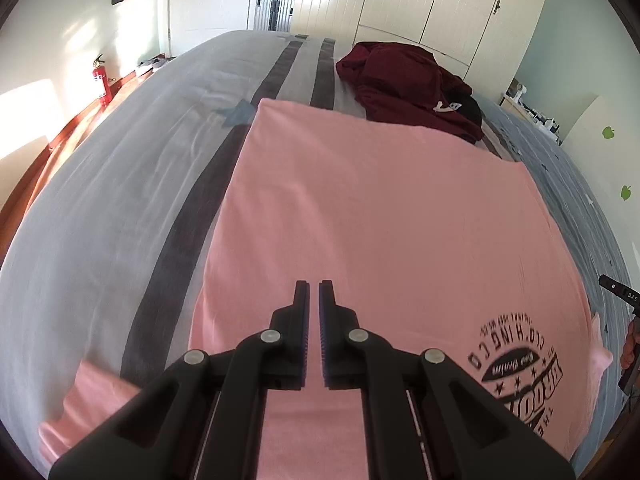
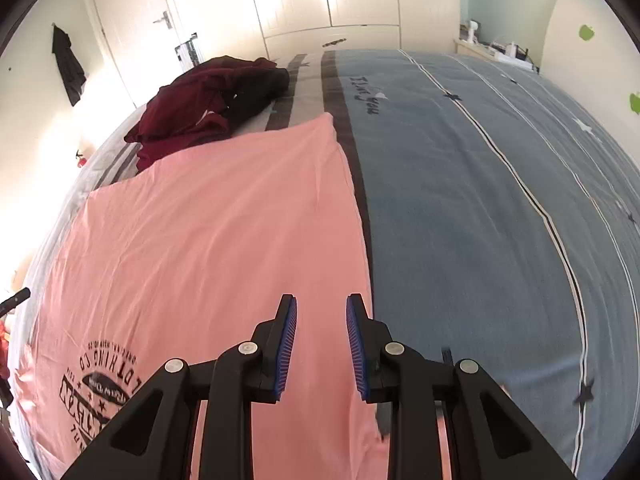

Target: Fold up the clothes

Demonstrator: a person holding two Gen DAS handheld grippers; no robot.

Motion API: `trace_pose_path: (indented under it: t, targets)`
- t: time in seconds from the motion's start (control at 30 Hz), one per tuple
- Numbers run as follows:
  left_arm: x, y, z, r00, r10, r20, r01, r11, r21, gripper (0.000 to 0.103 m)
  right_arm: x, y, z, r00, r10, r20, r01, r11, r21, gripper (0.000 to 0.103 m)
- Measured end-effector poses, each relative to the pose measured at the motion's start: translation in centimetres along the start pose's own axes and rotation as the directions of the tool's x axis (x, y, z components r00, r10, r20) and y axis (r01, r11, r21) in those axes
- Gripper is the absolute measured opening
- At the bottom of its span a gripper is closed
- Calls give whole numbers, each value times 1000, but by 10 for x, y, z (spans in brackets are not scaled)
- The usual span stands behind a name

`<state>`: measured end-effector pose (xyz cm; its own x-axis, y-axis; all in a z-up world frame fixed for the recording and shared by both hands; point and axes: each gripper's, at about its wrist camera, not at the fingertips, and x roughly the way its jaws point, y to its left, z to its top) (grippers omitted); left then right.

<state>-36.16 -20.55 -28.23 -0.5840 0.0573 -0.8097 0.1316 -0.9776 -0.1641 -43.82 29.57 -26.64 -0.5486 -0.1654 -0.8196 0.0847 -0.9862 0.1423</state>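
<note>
While the pink T-shirt [image 1: 360, 208] lies spread flat on the bed [image 1: 120, 184], print side up with its black logo [image 2: 96, 384] at the near end, both tongs hang above it and neither has cloth. The left tongs [image 1: 314, 300] are pressed almost together with nothing between the pads, over the shirt's middle. The right tongs [image 2: 322, 312] stand a little apart, empty, over the shirt's right edge where pink meets the dark stripe of the cover. One sleeve [image 1: 80, 400] pokes out at the near left. Beyond, near the far hem, sits a heap of maroon clothes [image 1: 408, 84].

Risk from here, as I judge it: nipping bedcover along with the shirt at that edge would drag the sheet into the fold. A one-layer pinch would let the lower layer slide and wrinkle. That loose sleeve may bunch underneath.
</note>
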Motion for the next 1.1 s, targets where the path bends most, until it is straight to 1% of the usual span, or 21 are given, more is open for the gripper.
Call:
trace_pose_path:
  t: [0.07, 0.13, 0.2, 0.27, 0.3, 0.33, 0.37, 0.4, 0.47, 0.53, 0.57, 0.67, 0.7, 0.73, 0.8, 0.83, 0.93, 1.07, 1.1]
  targets:
    - [-5, 8, -21, 999, 47, -18, -47, 999, 17, 3, -8, -2, -25, 1000, 10, -23, -10, 1000, 19, 23]
    - [-6, 16, -40, 997, 71, -43, -71, 997, 21, 3, -7, 0, -48, 998, 10, -56, -10, 1000, -1, 23]
    - [-3, 29, -54, 992, 104, -65, -103, 995, 17, 3, -1, 1, -67, 996, -7, -91, 4, 999, -31, 23]
    - [2, 43, -68, 983, 155, -98, -154, 988, 21, 3, 6, -2, -83, 992, -33, -123, 26, 998, -61, 22]
    - [4, 53, -75, 978, 176, -113, -175, 984, 16, 3, 10, -7, -88, 991, -38, -128, 30, 997, -68, 17]
    - [5, 63, -82, 973, 194, -124, -195, 981, 3, 3, 11, -13, -91, 992, -31, -124, 22, 997, -75, 14]
    - [6, 74, -88, 969, 210, -132, -213, 977, -10, 3, 12, -18, -93, 992, -29, -121, 19, 997, -80, 5]
    - [3, 83, -92, 968, 217, -129, -222, 975, -25, 3, 12, -23, -94, 992, -33, -120, 23, 996, -81, 0]
    - [-6, 93, -92, 960, 254, -121, -261, 964, -49, 3, 8, -30, -93, 992, -47, -118, 38, 997, -73, 0]
    - [-17, 97, -91, 950, 292, -111, -300, 951, -71, 4, 0, -37, -93, 991, -77, -107, 71, 996, -58, 0]
    - [-24, 96, -90, 950, 296, -102, -304, 949, -78, 4, -7, -42, -92, 991, -94, -94, 91, 995, -37, 3]
    - [-45, 78, -91, 961, 268, -76, -272, 961, -57, 10, -31, -66, -98, 986, -154, -69, 158, 986, 48, 6]
    - [-52, 69, -93, 966, 251, -66, -255, 966, -44, 14, -38, -75, -102, 983, -168, -73, 174, 981, 81, 11]
    - [-58, 59, -95, 972, 229, -60, -231, 972, -36, 16, -44, -83, -107, 981, -177, -77, 185, 977, 110, 16]
    - [-66, 41, -101, 981, 183, -59, -184, 983, -17, 18, -56, -92, -117, 981, -177, -77, 186, 973, 135, 23]
    - [-67, 34, -107, 983, 170, -69, -171, 985, -10, 18, -61, -96, -122, 982, -176, -76, 185, 972, 144, 24]
    - [-61, 20, -128, 979, 164, -120, -166, 986, -9, 18, -65, -105, -136, 979, -177, -103, 190, 972, 137, 24]
    - [-44, 33, -162, 957, 218, -192, -235, 969, -70, 18, -60, -134, -160, 967, -204, -150, 224, 965, 136, 24]
    - [-46, 36, -166, 960, 216, -180, -235, 967, -94, 19, -59, -145, -165, 964, -213, -157, 237, 960, 149, 24]
